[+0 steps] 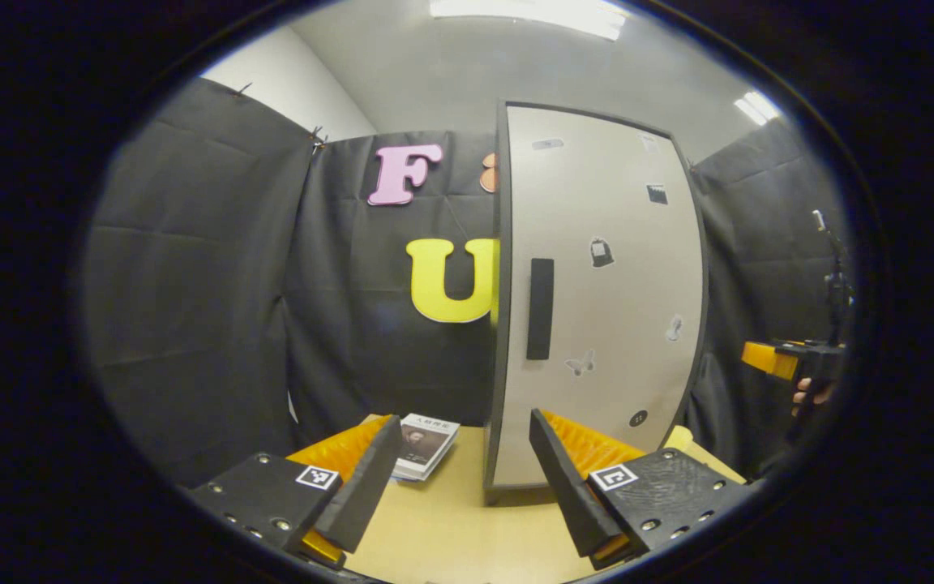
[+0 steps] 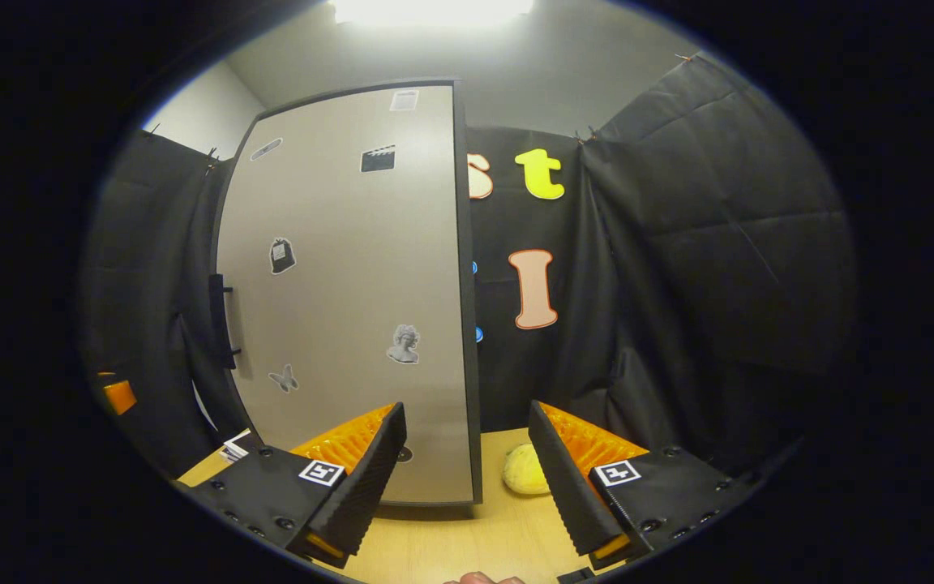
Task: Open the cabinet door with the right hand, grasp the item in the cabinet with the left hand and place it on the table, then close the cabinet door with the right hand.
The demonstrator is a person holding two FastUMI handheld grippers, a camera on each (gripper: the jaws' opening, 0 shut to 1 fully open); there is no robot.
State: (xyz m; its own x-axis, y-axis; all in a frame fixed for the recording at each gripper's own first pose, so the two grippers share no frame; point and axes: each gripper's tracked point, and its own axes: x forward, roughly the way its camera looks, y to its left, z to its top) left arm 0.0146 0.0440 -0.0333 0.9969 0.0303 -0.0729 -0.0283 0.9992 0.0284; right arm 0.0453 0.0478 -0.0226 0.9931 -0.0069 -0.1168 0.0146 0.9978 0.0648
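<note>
A tall grey cabinet (image 1: 605, 276) stands on the wooden table (image 1: 451, 527), its door shut, with a black vertical handle (image 1: 540, 308) near the door's left edge. In the right gripper view the same cabinet (image 2: 353, 284) stands ahead and to the left, its handle (image 2: 220, 322) seen side-on at the far left edge. My left gripper (image 1: 463, 487) is open in front of the cabinet's lower left corner. My right gripper (image 2: 467, 478) is open, level with the cabinet's right edge. The other gripper (image 1: 791, 361), held by a hand, hangs at the far right of the left gripper view.
A book (image 1: 426, 444) lies on the table left of the cabinet. A yellow round soft thing (image 2: 525, 470) sits on the table right of the cabinet. Black cloth walls close in on all sides. Small stickers dot the cabinet door.
</note>
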